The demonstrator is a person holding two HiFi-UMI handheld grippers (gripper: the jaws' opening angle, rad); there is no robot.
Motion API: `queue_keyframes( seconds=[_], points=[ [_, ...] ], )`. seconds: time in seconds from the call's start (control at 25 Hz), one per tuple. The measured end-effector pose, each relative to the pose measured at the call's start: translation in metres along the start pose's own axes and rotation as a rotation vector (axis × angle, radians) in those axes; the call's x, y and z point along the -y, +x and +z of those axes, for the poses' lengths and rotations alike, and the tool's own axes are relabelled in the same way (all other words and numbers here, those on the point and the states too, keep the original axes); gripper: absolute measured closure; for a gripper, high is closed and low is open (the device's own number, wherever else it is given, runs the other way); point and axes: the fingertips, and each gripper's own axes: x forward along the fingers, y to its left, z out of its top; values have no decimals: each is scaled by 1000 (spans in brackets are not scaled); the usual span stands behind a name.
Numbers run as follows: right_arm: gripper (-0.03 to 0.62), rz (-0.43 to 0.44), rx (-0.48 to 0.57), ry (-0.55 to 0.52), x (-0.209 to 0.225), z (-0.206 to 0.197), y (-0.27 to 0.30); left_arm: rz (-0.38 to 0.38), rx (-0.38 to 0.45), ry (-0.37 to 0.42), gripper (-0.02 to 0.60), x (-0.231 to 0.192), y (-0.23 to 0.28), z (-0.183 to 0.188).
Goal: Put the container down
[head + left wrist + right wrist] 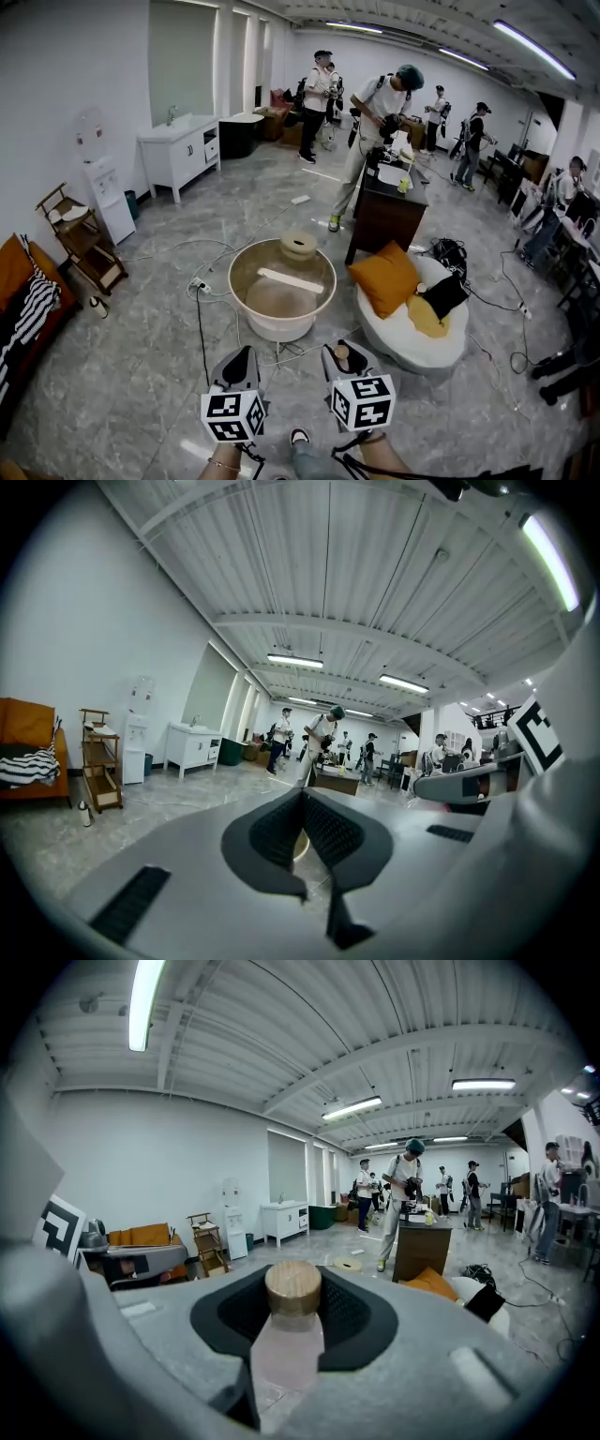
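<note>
While right tool clamps wood-capped container, left tool closed (empty), floor stretching to basin rim.

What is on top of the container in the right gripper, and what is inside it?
A round wooden lid caps the container, which the fingers of the right gripper clamp. Its pale pink body shows no contents clearly, and its base is hidden below the fingers.

Tan-lidded container; orange cushion; black-white striped cloth.
</note>
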Motion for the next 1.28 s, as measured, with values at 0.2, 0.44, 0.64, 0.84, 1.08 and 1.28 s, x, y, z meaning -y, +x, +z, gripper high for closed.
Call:
queue_keyframes(
  seconds=[0.2, 0.44, 0.64, 0.84, 1.08, 1.28],
  points=[
    [462, 16, 2, -8, 19, 11, 34, 14, -1, 11, 584, -4, 37, 6],
    [461, 41, -5, -19, 42, 29, 80, 43, 2, 5, 584, -14, 85, 18],
    [462, 63, -11, -24, 65, 43, 114, 70, -7, 1, 584, -19, 124, 24],
    [462, 80, -13, -24, 88, 53, 148, 86, -15, 1, 584, -22, 165, 29],
    [462, 93, -16, -16, 113, 61, 186, 101, -10, 17, 584, -23, 204, 36],
    [461, 118, -9, -21, 126, 68, 209, 127, -3, 15, 584, -27, 224, 38]
  ],
)
